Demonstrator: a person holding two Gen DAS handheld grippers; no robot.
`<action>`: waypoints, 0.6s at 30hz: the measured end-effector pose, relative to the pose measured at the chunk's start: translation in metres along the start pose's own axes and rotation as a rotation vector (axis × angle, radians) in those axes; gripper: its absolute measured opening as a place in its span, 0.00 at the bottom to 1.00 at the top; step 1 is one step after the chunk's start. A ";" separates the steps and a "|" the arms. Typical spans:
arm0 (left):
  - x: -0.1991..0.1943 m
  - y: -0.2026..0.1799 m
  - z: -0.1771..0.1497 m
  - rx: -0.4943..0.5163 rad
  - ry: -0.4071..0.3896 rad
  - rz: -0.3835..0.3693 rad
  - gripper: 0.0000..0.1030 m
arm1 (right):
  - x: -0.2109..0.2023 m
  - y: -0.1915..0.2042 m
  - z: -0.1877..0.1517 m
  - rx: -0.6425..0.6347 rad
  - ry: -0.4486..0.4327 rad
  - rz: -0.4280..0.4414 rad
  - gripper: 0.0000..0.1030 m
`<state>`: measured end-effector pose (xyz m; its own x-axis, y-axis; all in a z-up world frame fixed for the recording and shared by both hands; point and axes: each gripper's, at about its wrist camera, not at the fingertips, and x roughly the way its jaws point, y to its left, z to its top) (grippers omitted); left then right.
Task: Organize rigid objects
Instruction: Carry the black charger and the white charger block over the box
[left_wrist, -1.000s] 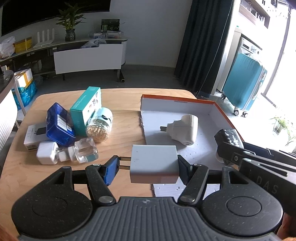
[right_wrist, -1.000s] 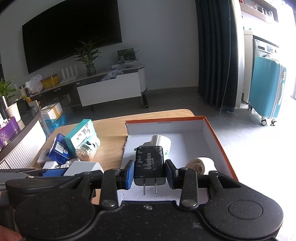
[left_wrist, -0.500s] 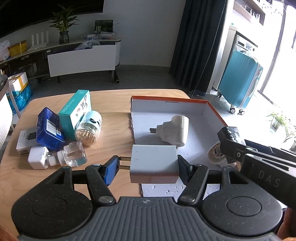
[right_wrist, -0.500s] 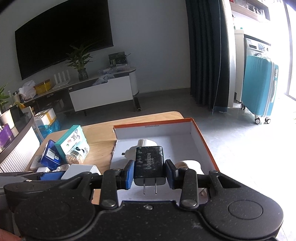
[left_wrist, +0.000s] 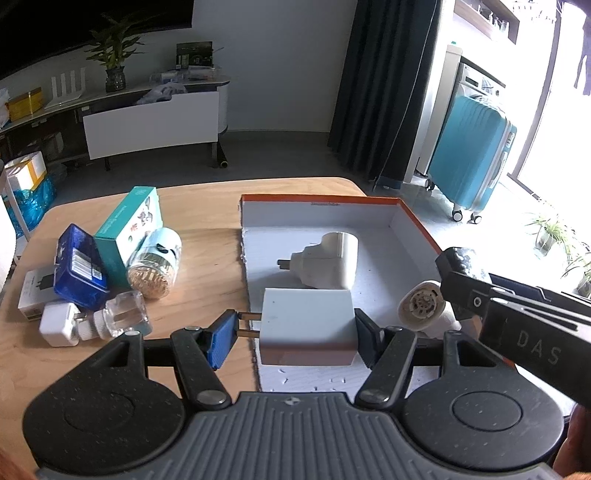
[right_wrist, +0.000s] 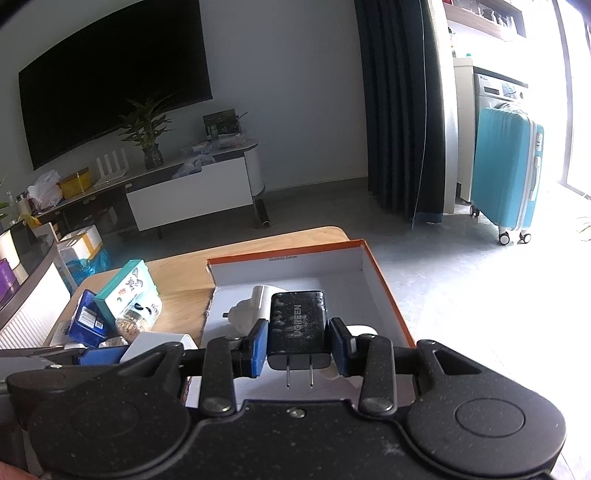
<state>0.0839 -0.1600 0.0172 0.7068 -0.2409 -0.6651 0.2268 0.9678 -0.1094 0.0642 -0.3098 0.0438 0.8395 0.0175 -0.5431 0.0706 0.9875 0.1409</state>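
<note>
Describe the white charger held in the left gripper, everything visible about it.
The white charger is a boxy, matte-white plastic block with rounded edges and two metal prongs sticking out of its left side. It lies level between the fingers of the left gripper: the blue left pad presses on the prong tips, the right pad on the opposite face. It hangs above the near left edge of the orange-rimmed box, its broad top face plain and unmarked.
</note>
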 end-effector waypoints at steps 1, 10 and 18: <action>0.000 -0.002 0.000 0.002 -0.001 -0.001 0.64 | 0.000 -0.001 0.000 0.001 -0.001 0.000 0.43; 0.007 -0.012 0.006 0.019 -0.003 -0.011 0.64 | 0.002 -0.008 0.005 0.011 -0.011 -0.014 0.43; 0.011 -0.017 0.009 0.028 0.000 -0.014 0.64 | 0.004 -0.013 0.010 0.014 -0.016 -0.022 0.43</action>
<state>0.0938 -0.1799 0.0179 0.7034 -0.2548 -0.6636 0.2560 0.9617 -0.0979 0.0723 -0.3246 0.0480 0.8463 -0.0074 -0.5326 0.0971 0.9853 0.1408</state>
